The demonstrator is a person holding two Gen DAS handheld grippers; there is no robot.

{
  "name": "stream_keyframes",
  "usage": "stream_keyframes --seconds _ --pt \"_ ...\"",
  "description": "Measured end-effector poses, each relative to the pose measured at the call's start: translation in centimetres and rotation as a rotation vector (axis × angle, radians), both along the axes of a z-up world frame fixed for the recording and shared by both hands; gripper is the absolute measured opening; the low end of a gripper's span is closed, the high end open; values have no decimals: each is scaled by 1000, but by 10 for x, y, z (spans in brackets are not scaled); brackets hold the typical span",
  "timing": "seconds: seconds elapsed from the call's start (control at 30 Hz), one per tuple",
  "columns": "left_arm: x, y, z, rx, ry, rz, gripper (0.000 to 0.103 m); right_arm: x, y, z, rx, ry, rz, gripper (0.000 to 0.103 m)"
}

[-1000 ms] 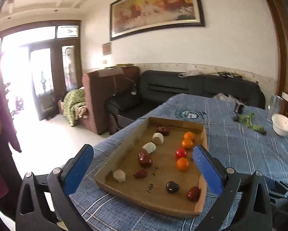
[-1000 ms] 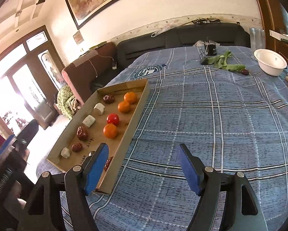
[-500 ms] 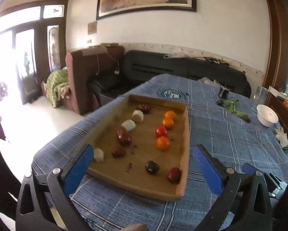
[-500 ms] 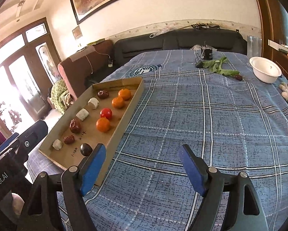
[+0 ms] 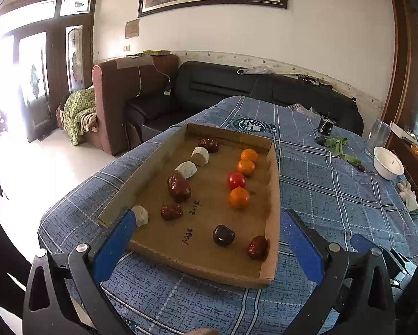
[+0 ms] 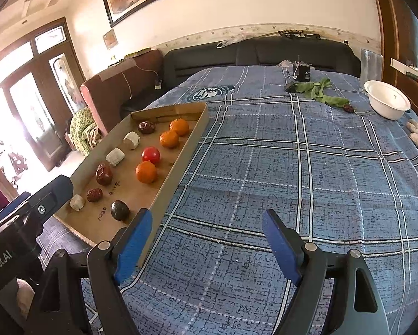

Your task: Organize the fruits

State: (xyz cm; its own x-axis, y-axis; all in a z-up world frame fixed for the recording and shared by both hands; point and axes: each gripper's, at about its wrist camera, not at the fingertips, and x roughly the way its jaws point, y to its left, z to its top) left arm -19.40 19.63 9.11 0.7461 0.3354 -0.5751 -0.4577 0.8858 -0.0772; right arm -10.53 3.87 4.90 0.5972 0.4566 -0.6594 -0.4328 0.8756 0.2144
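Three oranges (image 5: 239, 197) and one red tomato (image 5: 235, 180) line the right side of a shallow cardboard tray (image 5: 273, 195); dark red dates (image 5: 178, 189) and pale chunks (image 5: 186, 169) line its left side, with a dark plum (image 5: 223, 235) near the front. That tray lies on a table under a blue plaid cloth (image 6: 292, 167). Both the left gripper (image 5: 206, 240) and right gripper (image 6: 209, 243) hover with fingers apart, holding nothing. Farther off sit a white bowl (image 6: 387, 103) and green leaves (image 6: 320, 92).
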Motion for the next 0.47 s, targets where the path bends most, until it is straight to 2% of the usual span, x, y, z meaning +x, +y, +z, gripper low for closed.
stream_keyframes --seconds 0.47 --pt "0 20 -5 -36 14 -2 103 0 18 -4 -49 2 30 88"
